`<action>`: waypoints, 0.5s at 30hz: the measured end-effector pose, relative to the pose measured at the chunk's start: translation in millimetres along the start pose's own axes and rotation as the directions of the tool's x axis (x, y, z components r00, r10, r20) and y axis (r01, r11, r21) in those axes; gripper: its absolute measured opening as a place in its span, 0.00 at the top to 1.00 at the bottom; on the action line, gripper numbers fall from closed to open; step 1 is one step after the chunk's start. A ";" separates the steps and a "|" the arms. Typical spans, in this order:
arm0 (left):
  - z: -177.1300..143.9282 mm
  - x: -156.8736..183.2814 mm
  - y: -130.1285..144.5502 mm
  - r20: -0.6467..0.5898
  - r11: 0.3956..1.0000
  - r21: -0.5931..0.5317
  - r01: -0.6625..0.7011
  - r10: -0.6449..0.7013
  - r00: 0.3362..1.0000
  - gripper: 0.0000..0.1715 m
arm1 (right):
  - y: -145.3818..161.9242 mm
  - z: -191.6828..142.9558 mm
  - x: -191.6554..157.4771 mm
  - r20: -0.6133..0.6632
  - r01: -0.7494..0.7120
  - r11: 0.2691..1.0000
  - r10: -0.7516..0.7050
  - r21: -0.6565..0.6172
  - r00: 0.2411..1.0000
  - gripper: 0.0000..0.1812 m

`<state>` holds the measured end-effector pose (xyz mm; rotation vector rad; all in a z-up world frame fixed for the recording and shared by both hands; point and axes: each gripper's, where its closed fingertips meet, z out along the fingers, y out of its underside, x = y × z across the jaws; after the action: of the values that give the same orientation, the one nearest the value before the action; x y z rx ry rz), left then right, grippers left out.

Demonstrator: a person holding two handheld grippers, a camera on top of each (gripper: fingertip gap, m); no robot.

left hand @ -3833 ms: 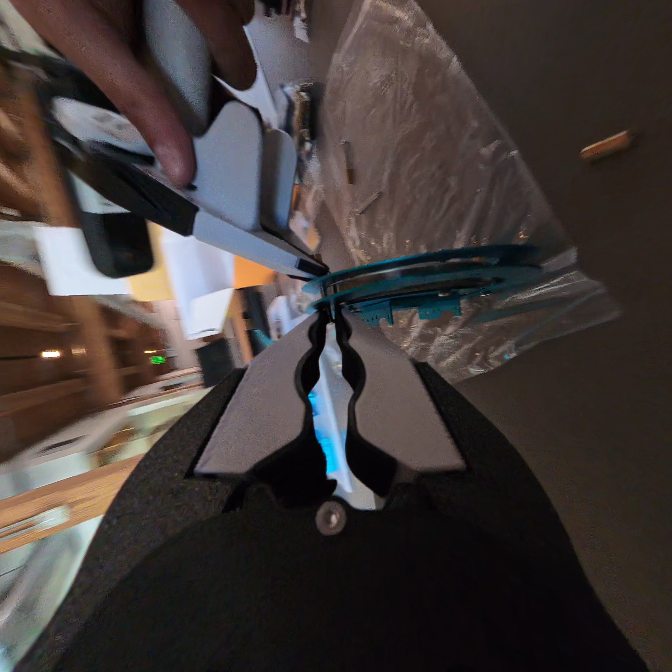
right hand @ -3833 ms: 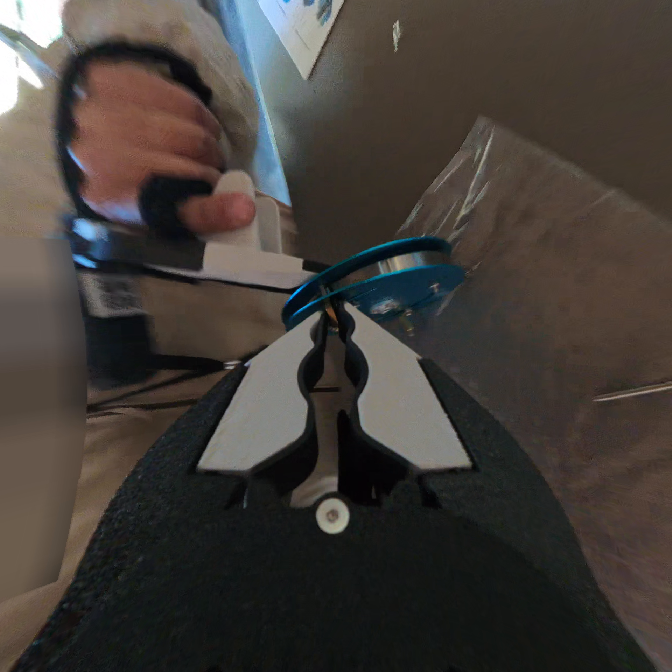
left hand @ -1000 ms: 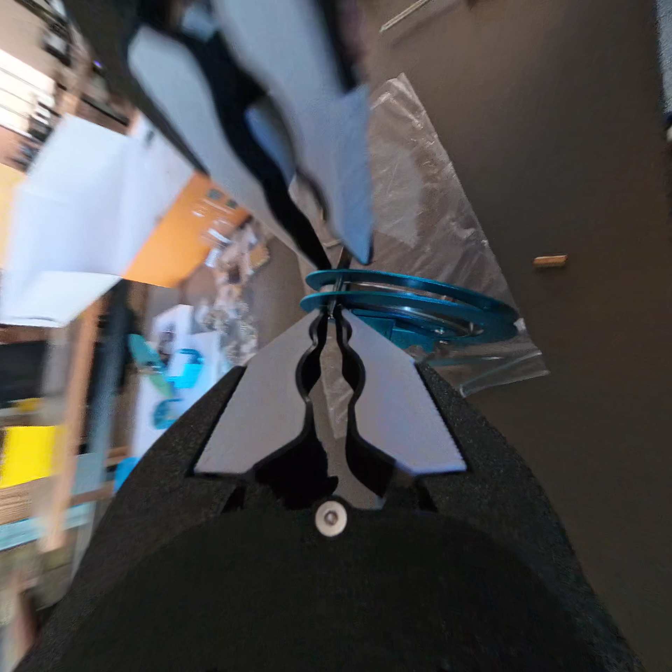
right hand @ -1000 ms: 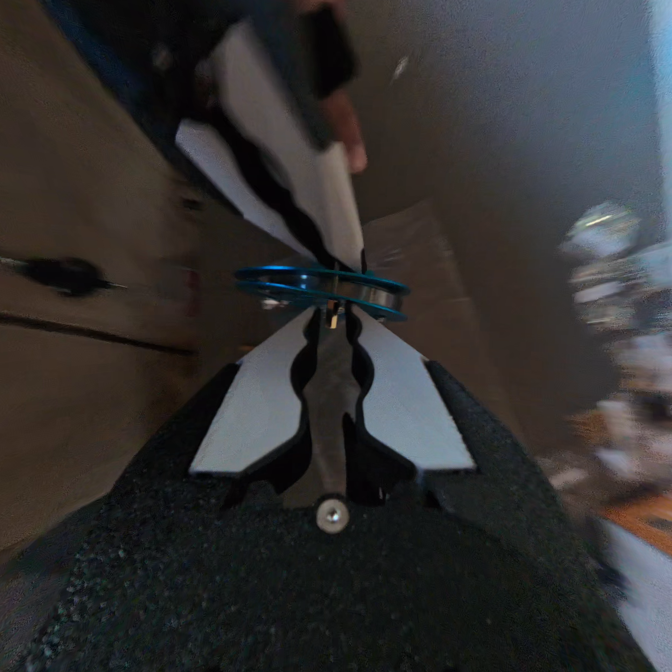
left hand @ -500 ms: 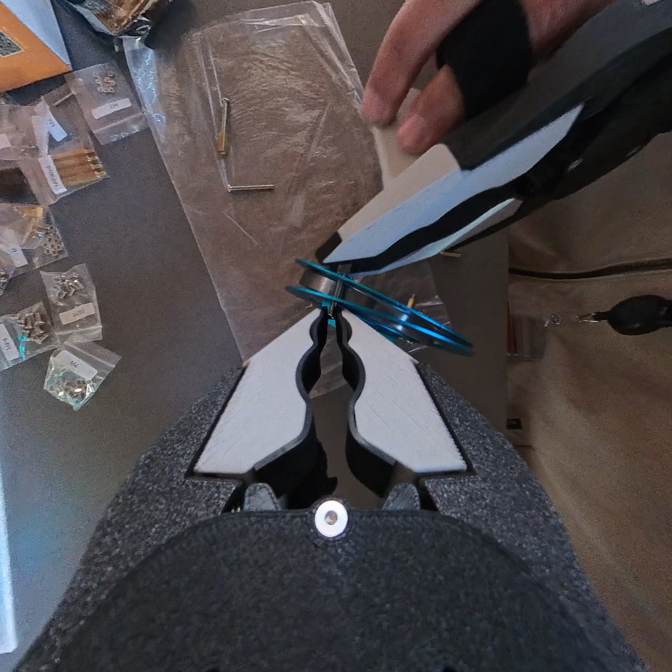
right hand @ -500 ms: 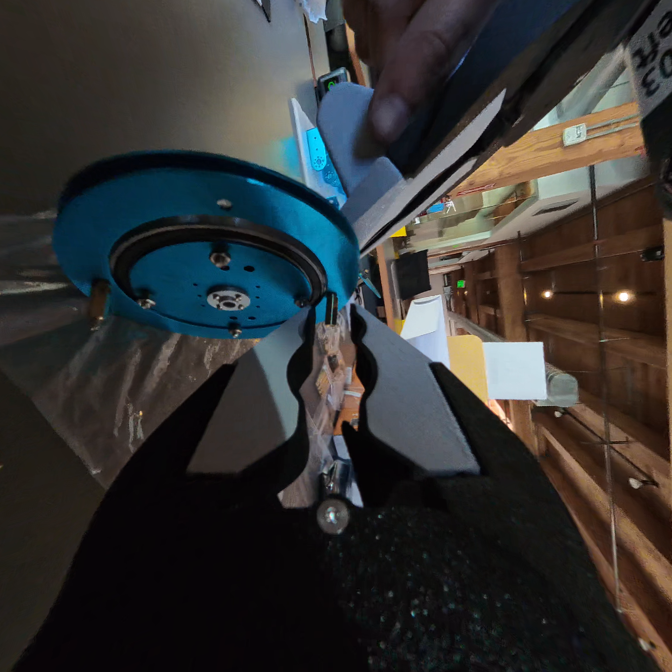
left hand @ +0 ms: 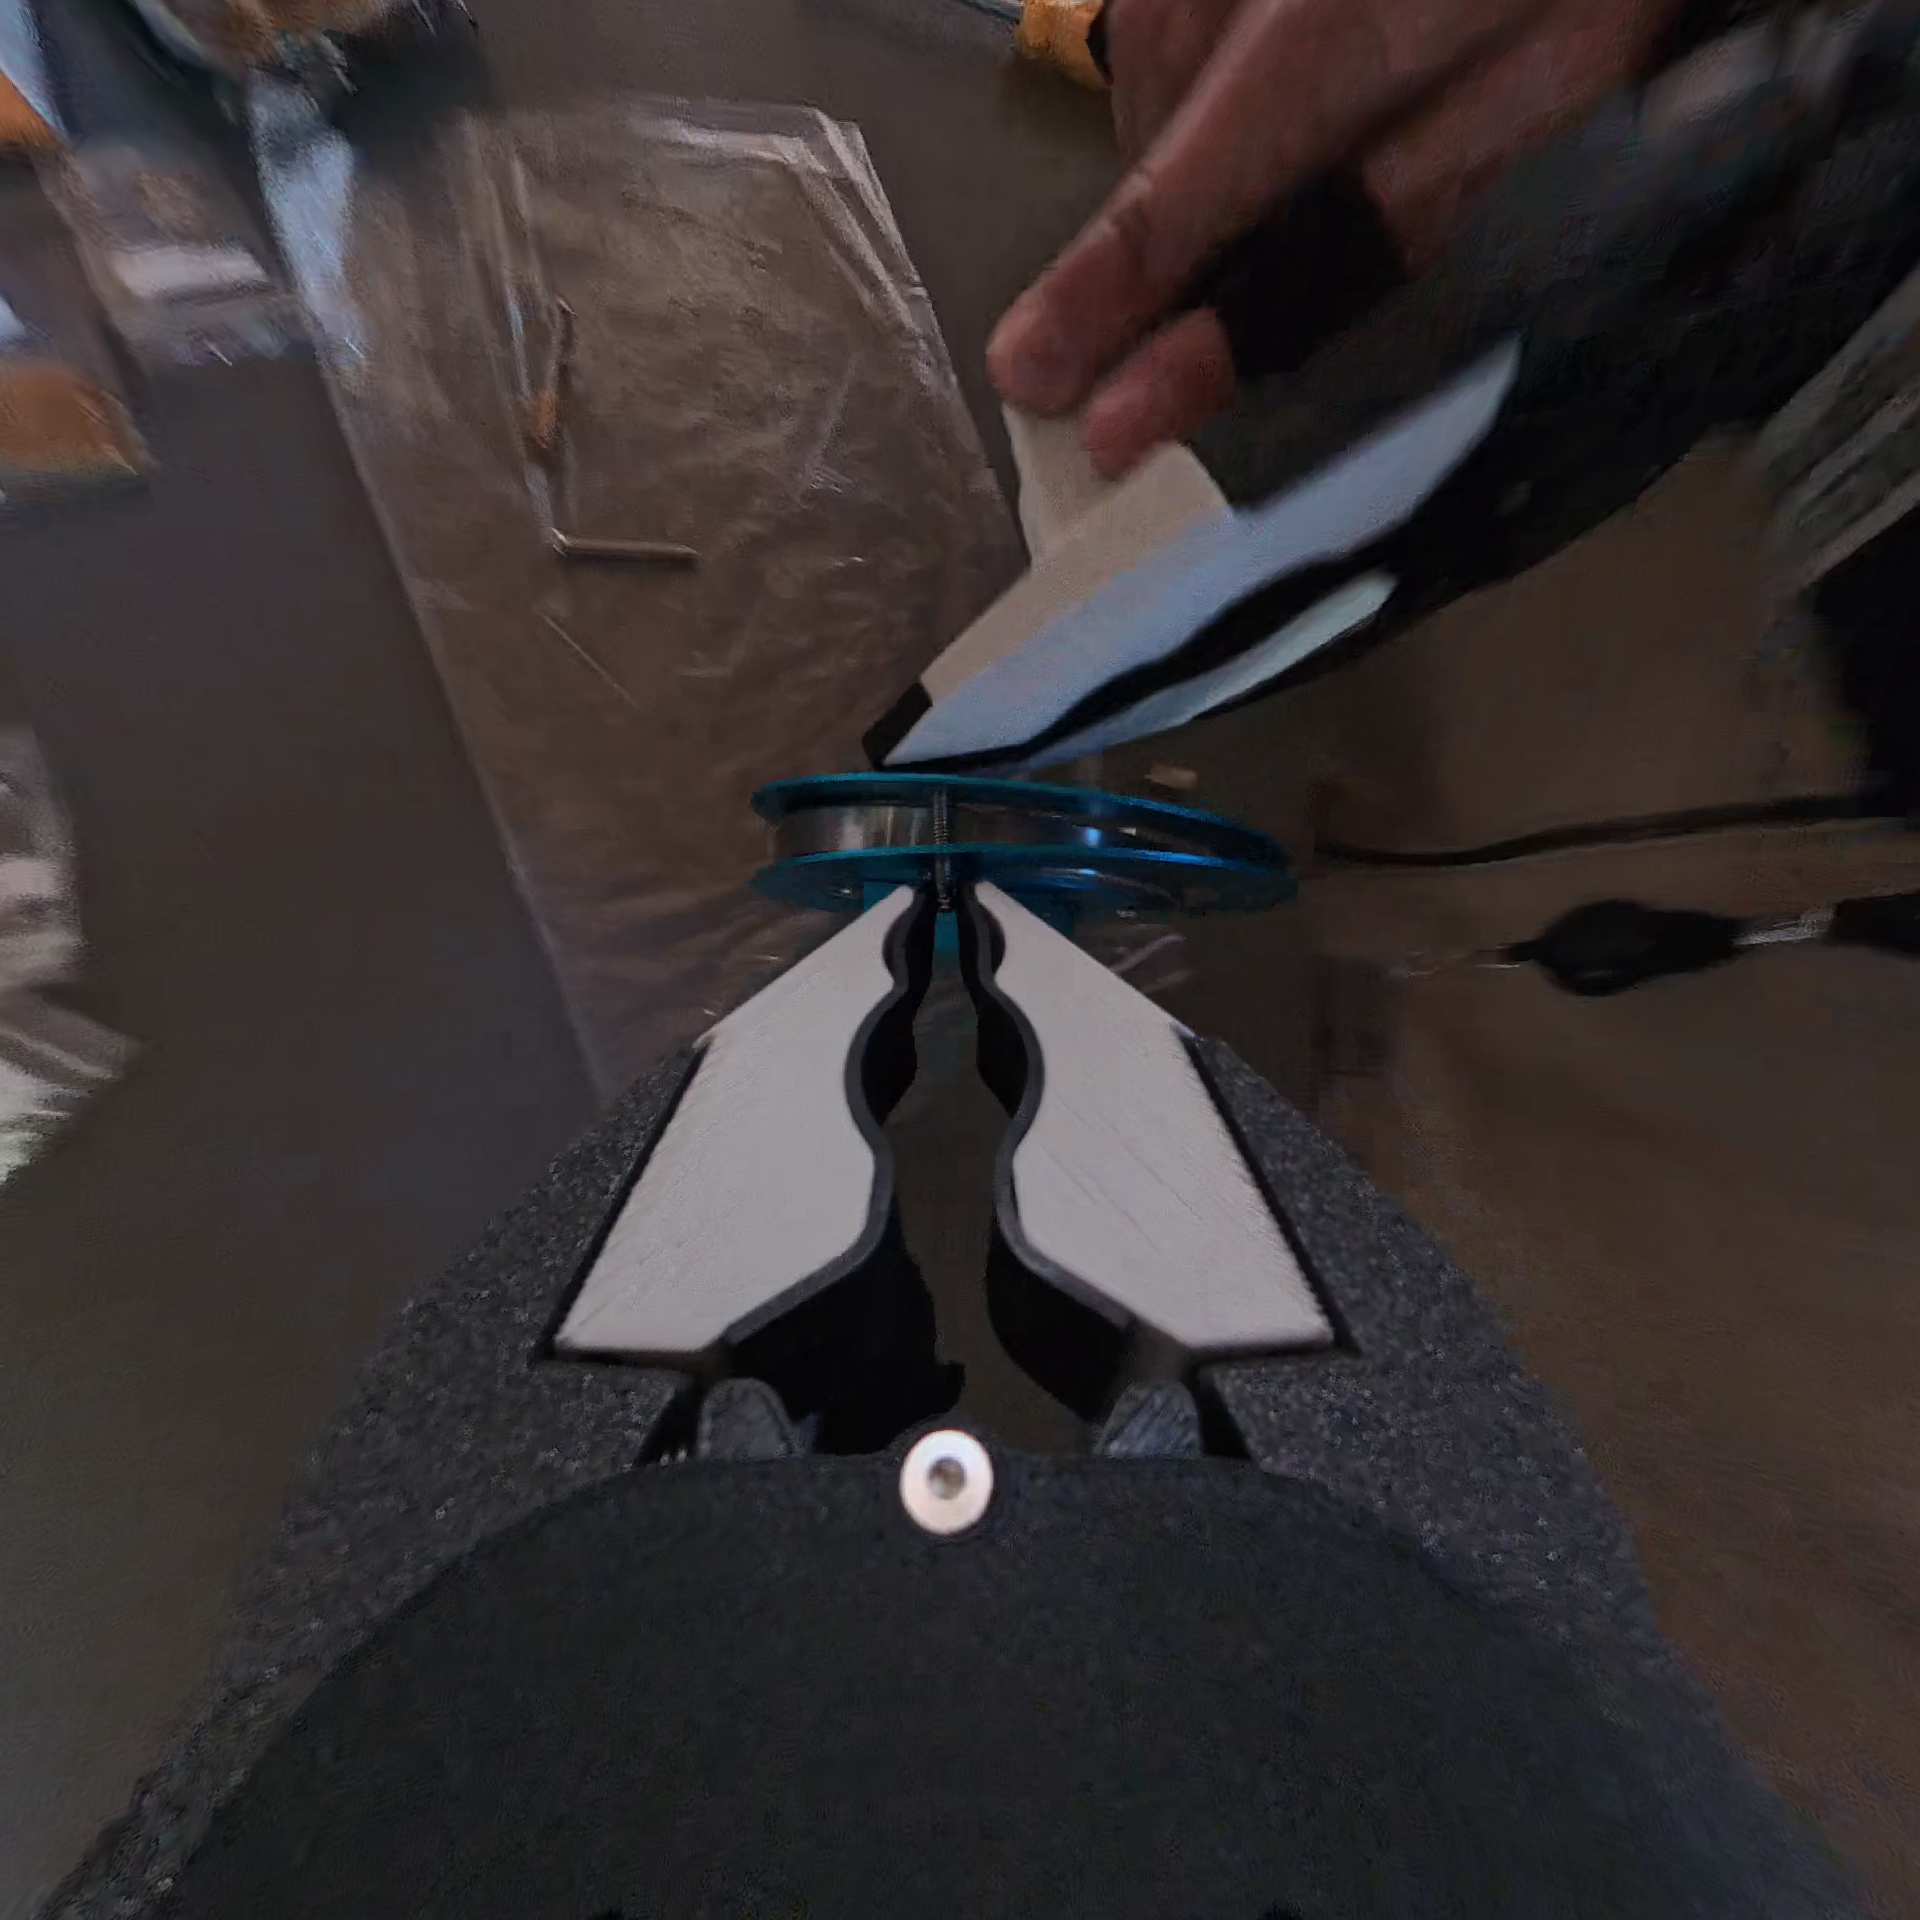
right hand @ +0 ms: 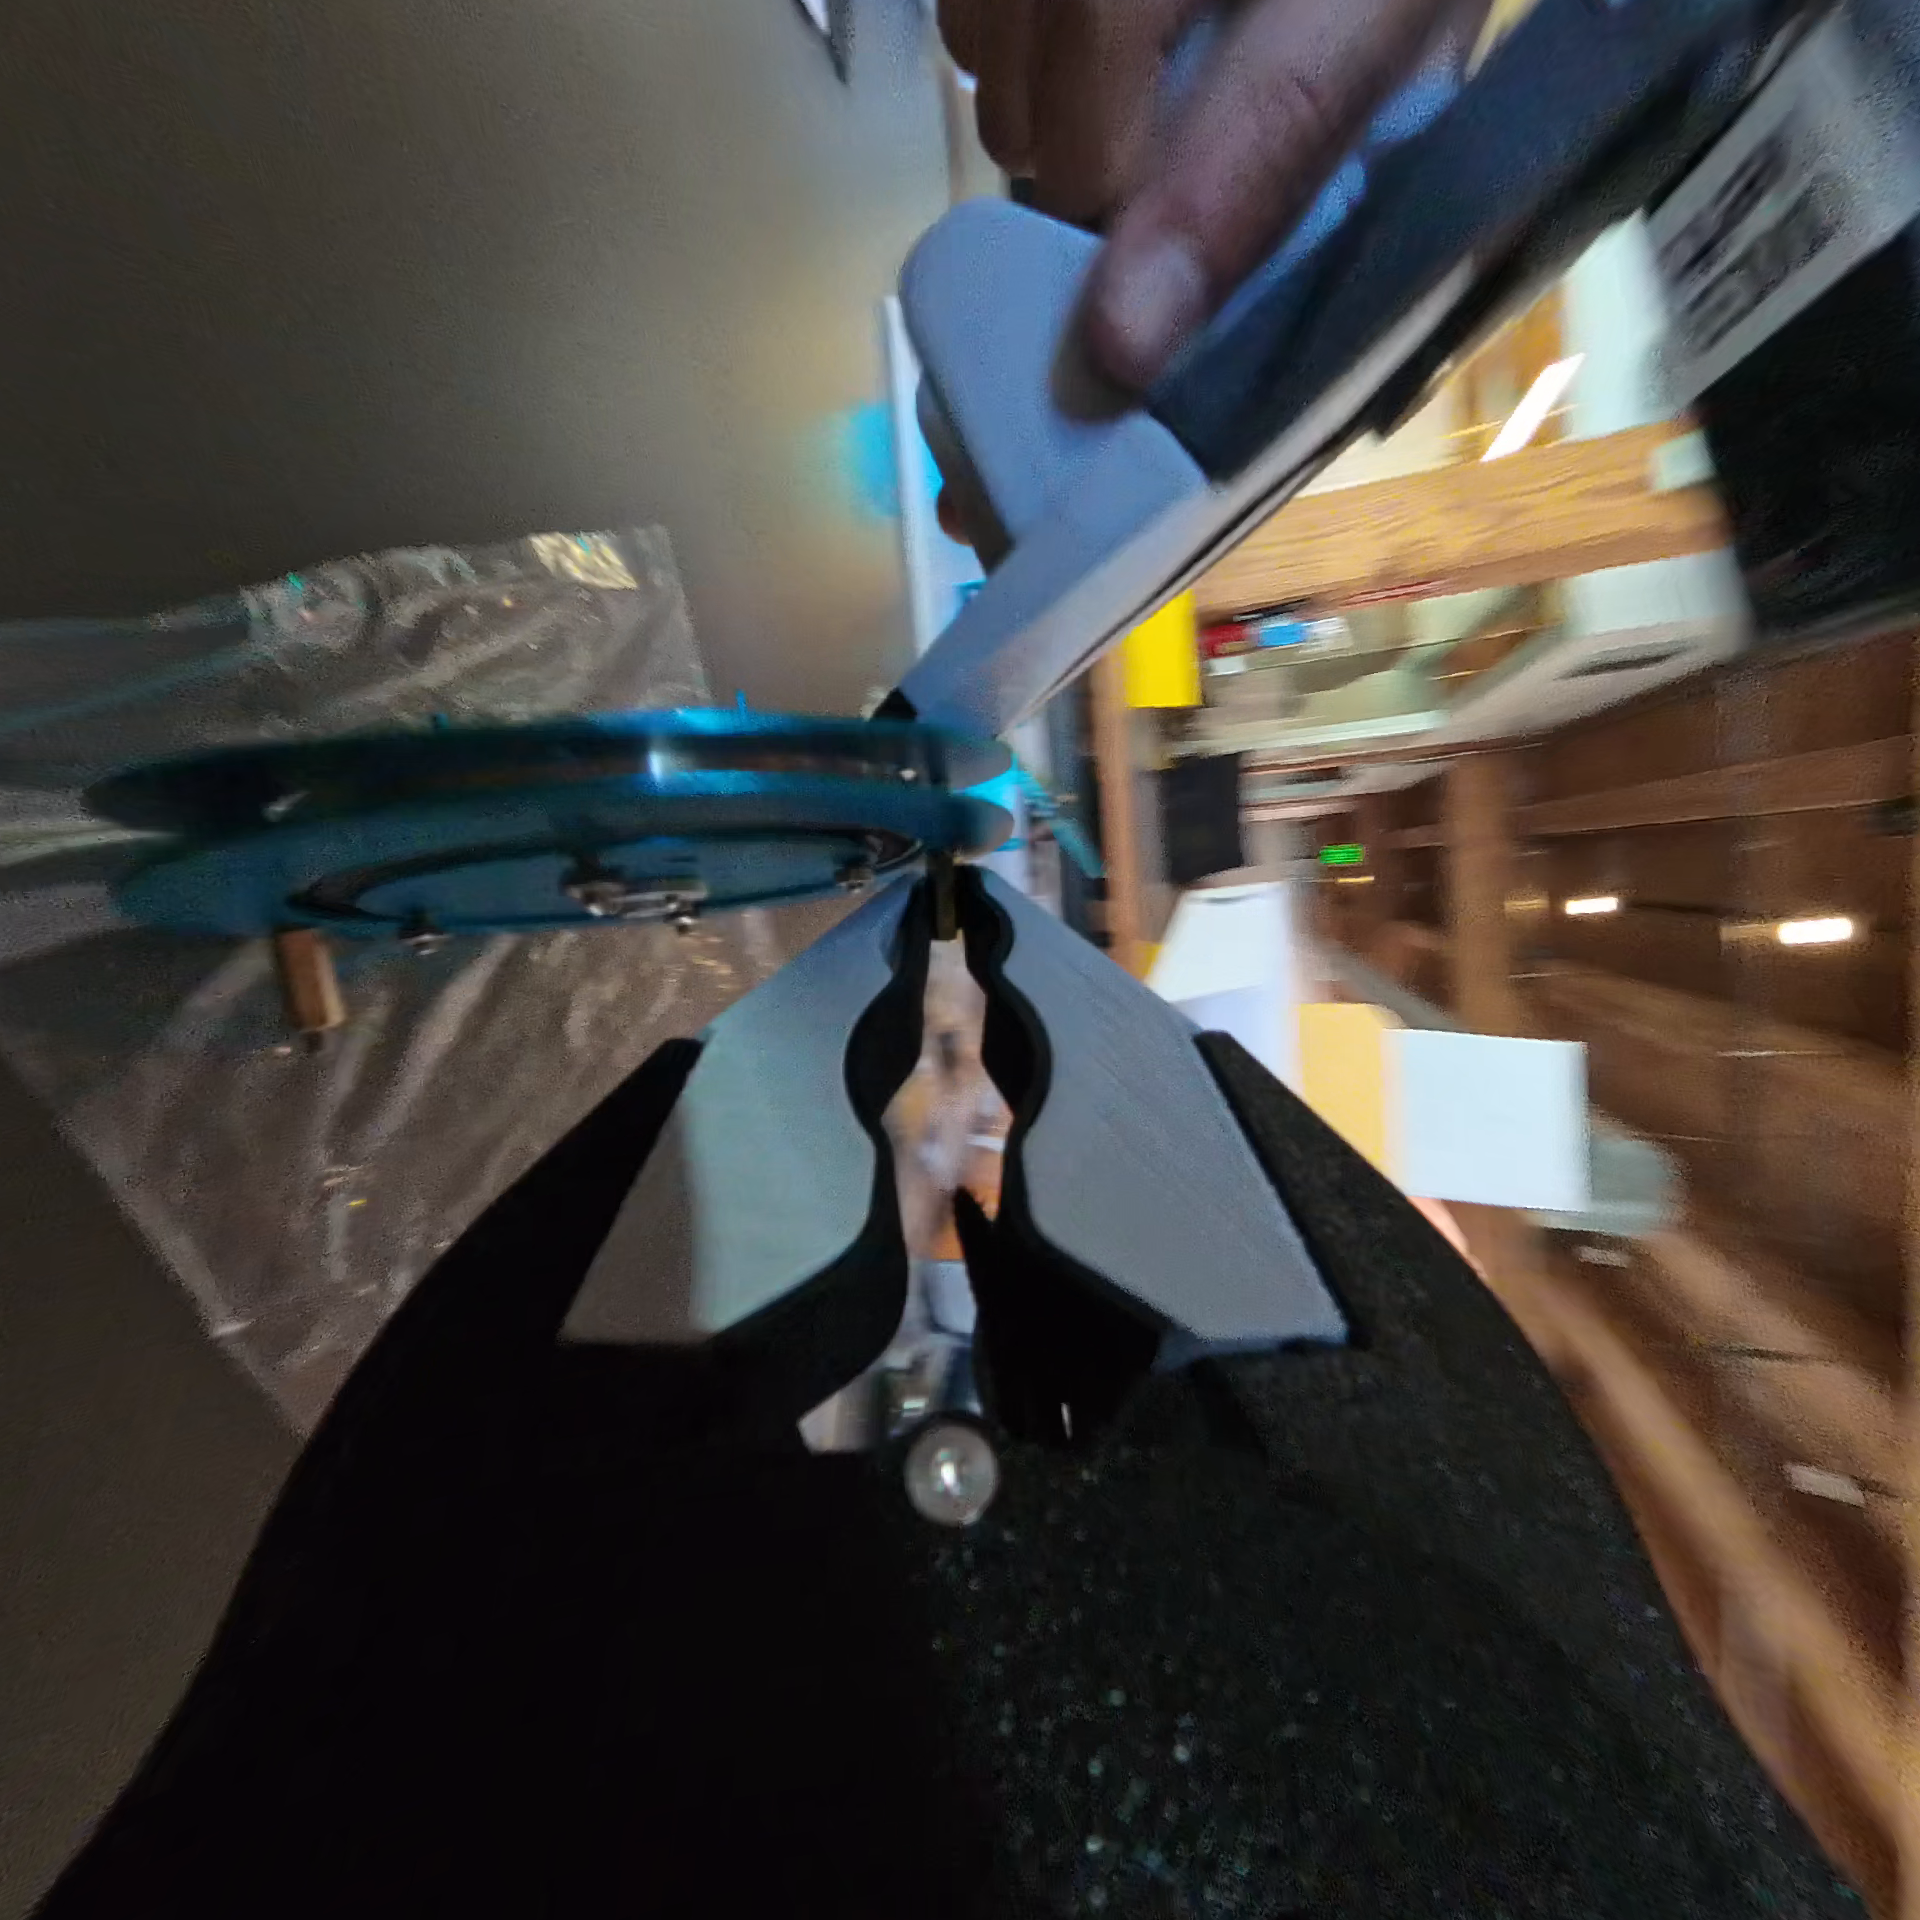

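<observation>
Since half a second ago both views have swung: the blue disc assembly, then tilted in the left wrist view and nearly face-on in the right wrist view, now shows edge-on and level in both. It is two blue plates with a silvery ring between them, held above a clear plastic bag that lies on the dark worktop. The left gripper has its jaws nearly closed, pinching a thin dark post at the near rim of the assembly. The right gripper has its jaws drawn in just as far, clamped on a small brass standoff under the lower plate's rim. In each view the other gripper comes down from the upper right with its tips at the top plate's edge, a hand around its body. A second brass standoff hangs under the lower plate to the left in the right wrist view. A bent metal key seems to lie inside the bag, though blur makes that unsure. Wooden shelving fills the right wrist view's background.
</observation>
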<state>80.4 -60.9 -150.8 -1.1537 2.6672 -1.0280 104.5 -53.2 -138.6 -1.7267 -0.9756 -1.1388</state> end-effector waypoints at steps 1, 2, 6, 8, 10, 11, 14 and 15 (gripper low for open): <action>-0.3 -0.3 -2.7 0.071 0.997 0.005 -0.072 0.072 0.995 0.99 | 0.7 -1.0 -0.8 0.094 -0.103 0.995 0.102 0.004 0.990 0.98; -0.7 -0.1 -5.7 0.145 0.988 0.008 -0.154 0.151 0.978 0.99 | 2.0 -1.8 -1.4 0.187 -0.204 0.979 0.202 -0.009 0.961 0.98; -1.1 -0.2 -13.2 0.428 0.900 -0.116 -0.421 0.428 0.796 0.99 | 4.7 -8.3 -4.0 0.466 -0.391 0.914 0.394 -0.107 0.792 0.98; -2.0 -4.3 -15.8 0.544 0.824 -0.231 -0.518 0.551 0.633 0.99 | 5.7 -12.5 -6.7 0.566 -0.406 0.897 0.428 -0.173 0.705 0.98; -2.4 -6.7 -18.7 0.612 0.763 -0.325 -0.559 0.620 0.492 0.99 | 6.4 -17.1 -10.3 0.656 -0.417 0.874 0.470 -0.250 0.590 0.98; -2.5 -8.4 -20.4 0.636 0.734 -0.368 -0.571 0.647 0.421 0.99 | 6.9 -19.6 -11.9 0.694 -0.414 0.860 0.493 -0.298 0.524 0.98; -1.6 -13.5 -24.3 0.679 0.643 -0.485 -0.593 0.704 0.208 0.99 | 10.8 -25.1 -14.0 0.767 -0.368 0.826 0.546 -0.426 0.337 0.98; -1.2 -14.0 -24.9 0.691 0.628 -0.498 -0.598 0.704 0.164 0.99 | 11.3 -26.5 -14.3 0.783 -0.361 0.808 0.566 -0.466 0.256 0.98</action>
<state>105.7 -63.3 -137.8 -0.1831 1.9347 -0.0296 102.7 -83.9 -148.1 -2.6384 -0.7905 0.2680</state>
